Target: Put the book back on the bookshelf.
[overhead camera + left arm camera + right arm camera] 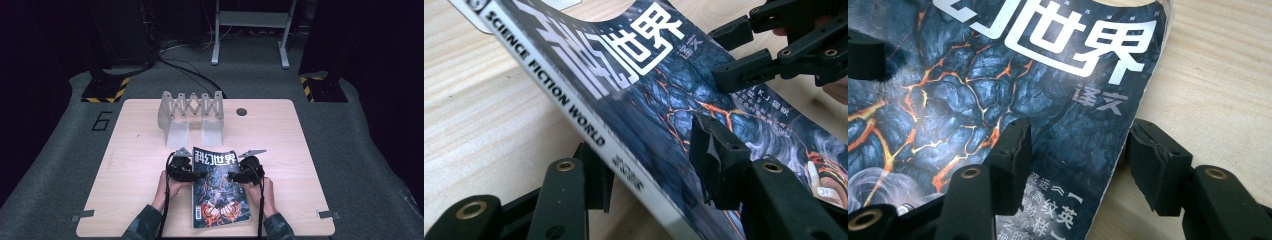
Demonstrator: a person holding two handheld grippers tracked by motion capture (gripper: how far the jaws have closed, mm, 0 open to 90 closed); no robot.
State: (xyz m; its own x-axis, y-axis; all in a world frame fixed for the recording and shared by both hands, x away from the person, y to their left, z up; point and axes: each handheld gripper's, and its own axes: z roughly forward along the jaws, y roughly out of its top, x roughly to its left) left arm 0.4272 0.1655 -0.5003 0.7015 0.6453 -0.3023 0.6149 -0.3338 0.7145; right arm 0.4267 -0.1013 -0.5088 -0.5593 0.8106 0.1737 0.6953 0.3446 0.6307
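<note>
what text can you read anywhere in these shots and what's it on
"科幻世界": big white title on the magazine cover.
"SCIENCE FICTION WORLD": black print along the magazine spine, seen in the left gripper view.
"译文": small pale characters under the title, seen in the right gripper view.
"6": dark numeral on the grey floor left of the table.
Smaller cover lines, author credit and barcode digits: too small or blurred to read.
</note>
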